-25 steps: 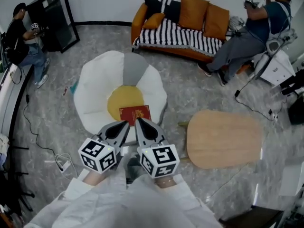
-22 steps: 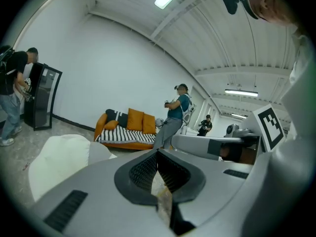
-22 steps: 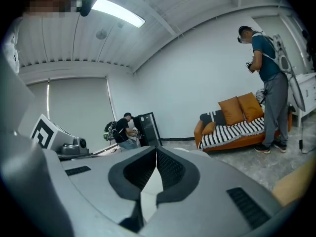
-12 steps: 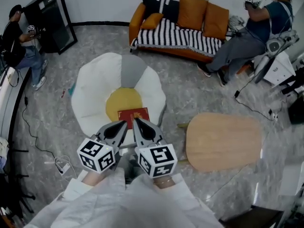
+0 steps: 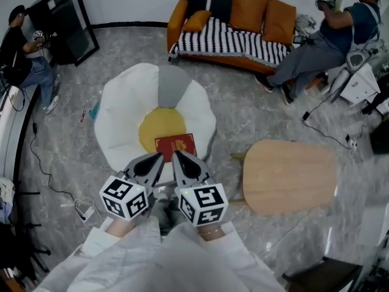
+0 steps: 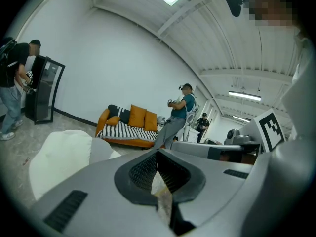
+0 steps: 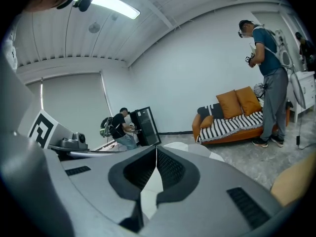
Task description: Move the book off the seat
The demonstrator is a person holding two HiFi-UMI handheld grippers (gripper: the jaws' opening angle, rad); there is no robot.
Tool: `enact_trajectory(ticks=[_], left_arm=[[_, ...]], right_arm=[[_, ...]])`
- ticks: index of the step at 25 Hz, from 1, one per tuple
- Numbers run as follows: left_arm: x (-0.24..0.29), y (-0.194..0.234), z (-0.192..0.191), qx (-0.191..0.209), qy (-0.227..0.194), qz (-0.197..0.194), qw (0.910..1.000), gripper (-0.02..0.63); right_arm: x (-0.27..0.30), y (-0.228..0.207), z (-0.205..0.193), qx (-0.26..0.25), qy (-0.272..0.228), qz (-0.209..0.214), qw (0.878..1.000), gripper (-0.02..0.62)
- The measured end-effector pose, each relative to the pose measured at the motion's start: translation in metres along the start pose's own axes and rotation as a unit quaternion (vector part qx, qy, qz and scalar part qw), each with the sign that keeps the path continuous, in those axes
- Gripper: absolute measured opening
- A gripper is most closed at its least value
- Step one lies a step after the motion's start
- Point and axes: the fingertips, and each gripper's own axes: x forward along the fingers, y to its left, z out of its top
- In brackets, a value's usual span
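Two grippers sit side by side at 6 o'clock in the head view, both aimed toward 12 o'clock at a flower-shaped seat (image 5: 118, 111). The left gripper (image 5: 155, 162) and the right gripper (image 5: 181, 160) each have their jaws pressed together with nothing between them, and each gripper's own view shows the same. The red book (image 5: 175, 145) lies flat on the seat's yellow centre cushion (image 5: 159, 126), at the cushion's 5 o'clock edge. It is just beyond the gripper tips and not touching them.

The pair looks lined up for an approach, since the book is the nearest thing ahead. The jaws would probably have to part before either could take the book's near edge.

White petals ring the cushion, with one grey petal (image 5: 172, 87) at 12 o'clock. A bare wooden tabletop (image 5: 292, 175) stands at the seat's 3 o'clock, a likely spot for the book. Farther off, at 1 o'clock, is an orange sofa (image 5: 225, 38) with a person (image 5: 337, 26) by its right end. Another person (image 5: 21, 47) stands at a black cabinet (image 5: 61, 23) at 10 o'clock. A cable (image 5: 82, 208) lies on the floor at 8 o'clock. Nothing blocks the way to the book.
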Motion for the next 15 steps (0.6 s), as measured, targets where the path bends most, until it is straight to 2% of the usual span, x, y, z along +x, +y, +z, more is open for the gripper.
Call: enact_trajectory(ticks=[15], left_arm=[[-0.001,0.021,-0.012,0.003,0.018,-0.004,0.9998,0.006]], right_arm=[[0.012,-0.006,-0.016,0.044,-0.002,-0.016,0.999,0.012]])
